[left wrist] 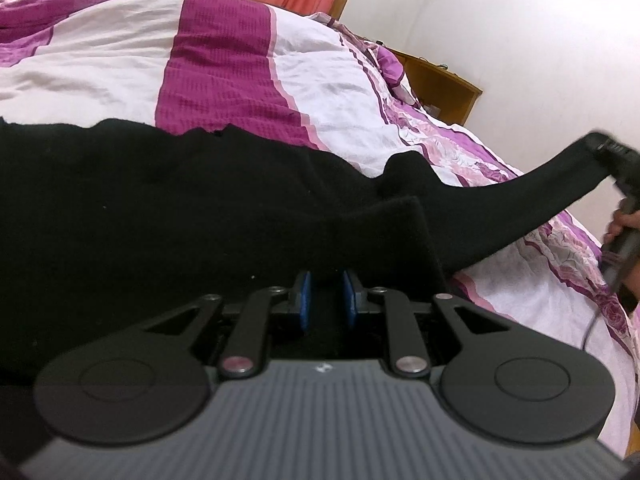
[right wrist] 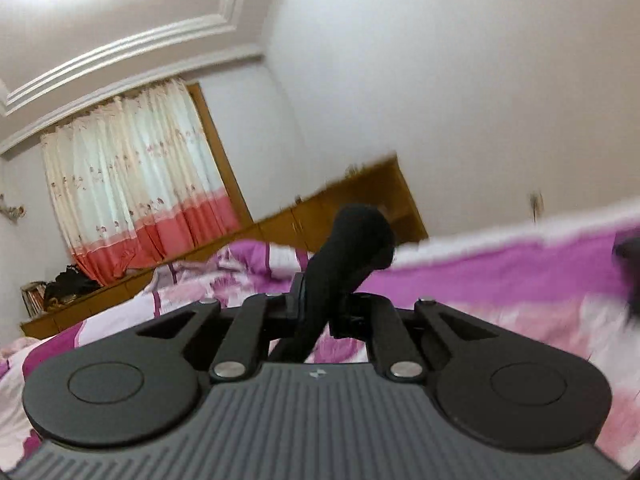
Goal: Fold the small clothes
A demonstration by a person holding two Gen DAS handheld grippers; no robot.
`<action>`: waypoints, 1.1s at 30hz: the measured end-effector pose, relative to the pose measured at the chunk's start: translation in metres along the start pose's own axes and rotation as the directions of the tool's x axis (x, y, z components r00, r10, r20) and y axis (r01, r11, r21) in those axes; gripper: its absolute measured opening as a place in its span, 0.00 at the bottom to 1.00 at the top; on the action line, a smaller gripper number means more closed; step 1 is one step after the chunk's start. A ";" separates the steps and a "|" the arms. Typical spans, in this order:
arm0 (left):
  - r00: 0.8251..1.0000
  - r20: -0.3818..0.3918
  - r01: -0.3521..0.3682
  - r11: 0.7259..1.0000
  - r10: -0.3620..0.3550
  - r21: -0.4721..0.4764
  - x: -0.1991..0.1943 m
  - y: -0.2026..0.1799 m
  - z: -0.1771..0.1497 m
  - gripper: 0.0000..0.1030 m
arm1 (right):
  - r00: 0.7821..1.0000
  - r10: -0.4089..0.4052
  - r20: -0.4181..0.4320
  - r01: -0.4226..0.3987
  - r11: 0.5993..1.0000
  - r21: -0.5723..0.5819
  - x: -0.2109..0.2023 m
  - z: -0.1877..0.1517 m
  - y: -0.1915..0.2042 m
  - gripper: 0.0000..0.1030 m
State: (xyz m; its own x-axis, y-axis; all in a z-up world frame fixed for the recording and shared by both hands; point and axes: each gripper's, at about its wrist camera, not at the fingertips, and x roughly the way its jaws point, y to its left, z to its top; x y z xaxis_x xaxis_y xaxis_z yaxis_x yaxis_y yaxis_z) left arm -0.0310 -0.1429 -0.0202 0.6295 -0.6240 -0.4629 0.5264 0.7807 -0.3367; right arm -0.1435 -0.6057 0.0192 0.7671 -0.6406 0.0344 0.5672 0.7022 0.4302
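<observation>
A black garment (left wrist: 160, 220) lies spread across the bed, filling the left and middle of the left wrist view. My left gripper (left wrist: 329, 292) sits low over its near edge, its blue pads (left wrist: 306, 300) close together and shut on a raised fold of the black cloth. At the right, my right gripper (left wrist: 608, 152) holds one end of the garment lifted off the bed, so that a black strip (left wrist: 540, 188) stretches up to it. In the right wrist view the right gripper (right wrist: 328, 300) is shut on that black cloth (right wrist: 356, 240), which bunches out beyond the fingers.
The bed is covered by a purple, white and floral quilt (left wrist: 224, 60). A wooden headboard (left wrist: 440, 80) stands at the far right against a white wall. A hand (left wrist: 624, 220) grips the right tool's handle. A pink-and-white curtain (right wrist: 140, 184) and a low wooden cabinet (right wrist: 352, 196) lie beyond.
</observation>
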 end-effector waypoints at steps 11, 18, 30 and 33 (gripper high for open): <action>1.000 0.007 0.014 0.999 -0.014 -0.029 -0.001 0.004 0.000 0.20 | 0.932 0.358 -0.058 -0.363 0.923 -0.130 -0.102 0.021 0.076 0.11; 0.980 0.101 0.197 0.890 -0.170 -0.411 -0.025 0.062 -0.014 0.18 | 0.864 0.448 -0.230 -0.480 0.871 -0.104 -0.155 -0.035 0.146 0.11; 0.955 0.196 0.293 0.814 -0.223 -0.502 -0.034 0.081 -0.022 0.18 | 0.781 0.391 -0.487 -0.618 0.595 -0.514 -0.203 -0.148 0.231 0.12; 0.947 0.209 0.319 0.796 -0.244 -0.515 -0.034 0.084 -0.021 0.25 | 0.687 0.364 -0.629 -0.712 0.514 -0.479 -0.204 -0.159 0.236 0.23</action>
State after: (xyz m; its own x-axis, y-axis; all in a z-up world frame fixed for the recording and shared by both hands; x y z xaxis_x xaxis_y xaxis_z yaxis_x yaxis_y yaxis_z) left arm -0.0202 -0.0561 -0.0503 0.5871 -0.7881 -0.1849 0.3254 0.4389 -0.8375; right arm -0.1185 -0.2600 -0.0300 0.9219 0.0111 -0.3874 -0.1106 0.9656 -0.2353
